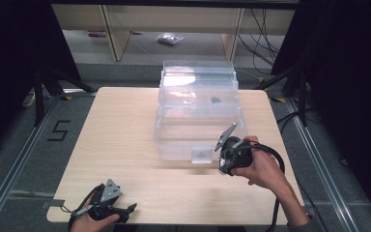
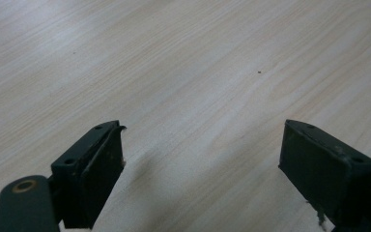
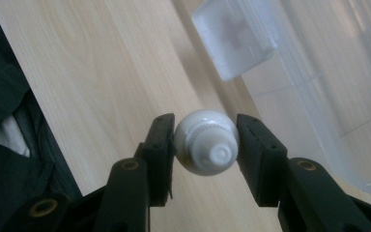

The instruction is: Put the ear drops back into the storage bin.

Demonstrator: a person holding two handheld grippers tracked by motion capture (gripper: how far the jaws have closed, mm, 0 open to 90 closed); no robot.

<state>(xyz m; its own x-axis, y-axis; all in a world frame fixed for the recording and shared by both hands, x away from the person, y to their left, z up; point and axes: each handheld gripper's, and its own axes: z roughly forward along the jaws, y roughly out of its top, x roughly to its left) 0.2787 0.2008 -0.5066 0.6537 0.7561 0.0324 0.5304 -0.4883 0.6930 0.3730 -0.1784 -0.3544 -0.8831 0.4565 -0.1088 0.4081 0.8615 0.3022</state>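
Right gripper (image 3: 205,145): jaws clamped on a small white bottle (image 3: 206,141), one pad against each side of its rounded body. The bottle's ribbed cap and nozzle end point toward the gripper's own camera. In the high view this gripper (image 1: 232,154) is held in the person's right hand (image 1: 263,166) above the table's near right part, just beside the front right corner of the clear plastic box (image 1: 198,113); the bottle itself cannot be made out there.

The box stands open at the table's middle, toward the far edge, lid raised behind it (a small dark item lies inside, too small to identify). Its frosted front latch (image 3: 234,38) appears just beyond the held bottle in the right gripper view, with the box's rim running off to the right.

Left gripper (image 2: 203,164): jaws well apart, nothing between them, bare wood grain beneath. In the high view it (image 1: 106,205) sits at the near left edge of the wooden table (image 1: 121,140), held in the left hand (image 1: 89,222), well apart from the box.
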